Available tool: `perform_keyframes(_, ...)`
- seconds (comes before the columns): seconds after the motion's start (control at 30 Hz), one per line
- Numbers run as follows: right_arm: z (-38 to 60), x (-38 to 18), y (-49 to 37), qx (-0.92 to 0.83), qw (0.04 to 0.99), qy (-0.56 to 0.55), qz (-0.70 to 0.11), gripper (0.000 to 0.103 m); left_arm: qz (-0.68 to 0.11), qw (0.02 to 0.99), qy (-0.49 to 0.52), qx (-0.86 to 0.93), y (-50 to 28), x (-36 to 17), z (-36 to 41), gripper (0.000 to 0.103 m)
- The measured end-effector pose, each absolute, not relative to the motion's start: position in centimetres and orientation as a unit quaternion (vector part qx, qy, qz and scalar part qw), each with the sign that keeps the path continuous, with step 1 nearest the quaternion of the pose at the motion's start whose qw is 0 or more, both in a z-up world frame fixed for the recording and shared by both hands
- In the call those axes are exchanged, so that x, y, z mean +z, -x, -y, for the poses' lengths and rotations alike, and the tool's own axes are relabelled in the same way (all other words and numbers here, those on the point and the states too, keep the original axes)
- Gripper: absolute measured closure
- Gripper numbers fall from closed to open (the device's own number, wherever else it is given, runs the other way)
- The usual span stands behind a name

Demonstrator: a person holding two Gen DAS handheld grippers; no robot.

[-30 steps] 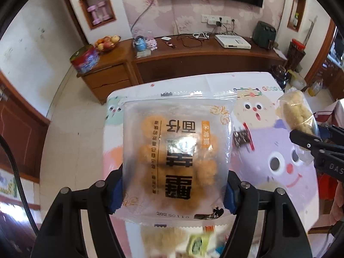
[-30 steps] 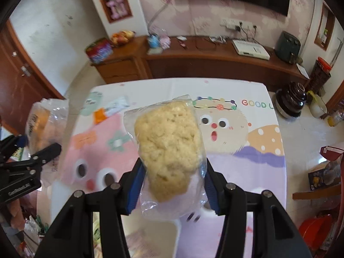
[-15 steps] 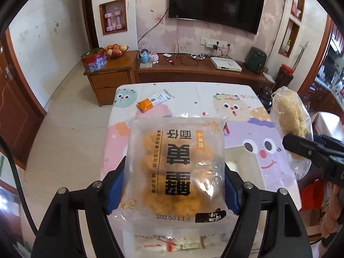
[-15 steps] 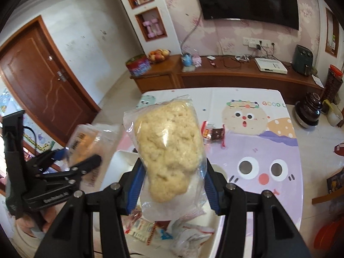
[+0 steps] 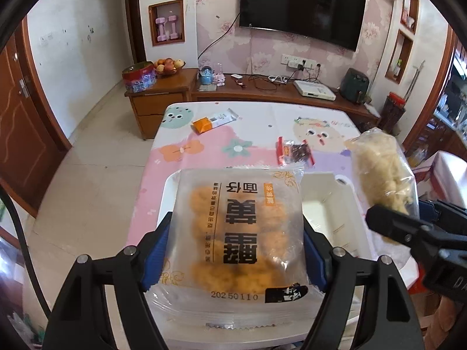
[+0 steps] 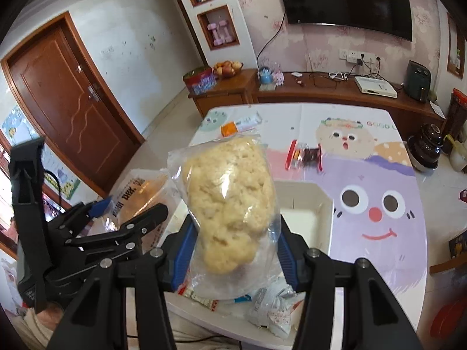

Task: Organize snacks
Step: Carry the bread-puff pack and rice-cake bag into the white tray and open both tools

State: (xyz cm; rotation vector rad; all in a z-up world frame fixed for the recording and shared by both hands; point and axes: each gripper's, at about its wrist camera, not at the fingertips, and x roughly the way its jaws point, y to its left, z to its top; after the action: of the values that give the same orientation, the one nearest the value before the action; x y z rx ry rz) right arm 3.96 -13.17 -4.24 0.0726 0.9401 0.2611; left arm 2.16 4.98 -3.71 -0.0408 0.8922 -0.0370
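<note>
Above the white tray [image 5: 327, 201], 2 tools grip snacks (both bagged).

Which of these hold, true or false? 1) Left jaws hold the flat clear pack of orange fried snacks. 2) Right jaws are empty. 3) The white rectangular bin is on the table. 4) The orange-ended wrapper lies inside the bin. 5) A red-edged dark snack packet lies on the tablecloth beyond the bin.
1) The left gripper clamps the flat clear pack of orange fried snacks. True.
2) The right gripper is empty. False: it grips the clear bag of pale puffed snack.
3) The white rectangular bin sits on the table. True.
4) The orange-ended wrapper lies in the bin. False: it lies on the tablecloth at the far end.
5) The red-edged dark snack packet lies beyond the bin. True.
</note>
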Motion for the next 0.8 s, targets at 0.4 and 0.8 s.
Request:
perform_keyframes(0.4, 12.5, -9.3, -5.5, 0.103, 0.850, -0.034, -0.516, 0.050, -0.491, 0.871, 0.024, -0.001, -2.1, -9.3, -5.7, 0.026)
perform_keyframes(0.8, 12.5, -10.6, -5.8, 0.088, 0.836, -0.044, -0.540, 0.044, -0.485, 0.874, 0.029, 0.007, -2.4, -9.7, -6.0, 0.012)
